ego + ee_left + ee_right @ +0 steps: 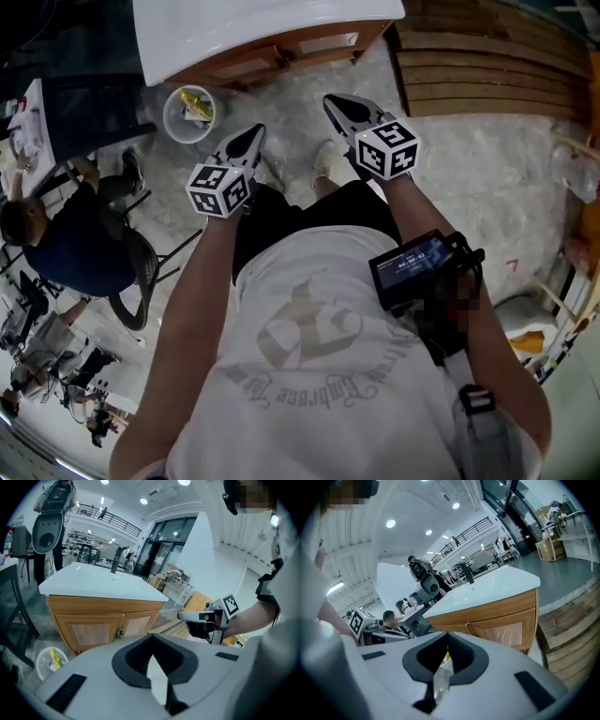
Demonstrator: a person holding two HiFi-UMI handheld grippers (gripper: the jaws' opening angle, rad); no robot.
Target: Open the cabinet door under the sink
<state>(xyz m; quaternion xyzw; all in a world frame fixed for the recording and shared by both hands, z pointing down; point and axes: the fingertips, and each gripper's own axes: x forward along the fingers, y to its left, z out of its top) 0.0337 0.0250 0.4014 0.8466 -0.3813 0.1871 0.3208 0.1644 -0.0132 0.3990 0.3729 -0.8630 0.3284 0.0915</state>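
Note:
The sink cabinet (pixel 281 52) of pale wood stands under a white sink top (pixel 262 28) at the top of the head view. Its two doors (pixel 89 631) are closed, with metal handles (pixel 119 632) where they meet. My left gripper (pixel 246 141) and right gripper (pixel 339 108) hang in front of it, apart from it, both shut with nothing in them. In the left gripper view the jaws (pixel 151 639) point at the doors, and the right gripper (pixel 187 616) shows to the right. The right gripper view (pixel 447 637) faces the cabinet's right door (pixel 506 632).
A white bin (pixel 190 114) with a yellow wrapper stands on the floor left of the cabinet. A seated person (pixel 56 234) and a chair are further left. Curved wooden steps (pixel 487 66) lie right of the cabinet. A black faucet (pixel 115 562) rises from the sink top.

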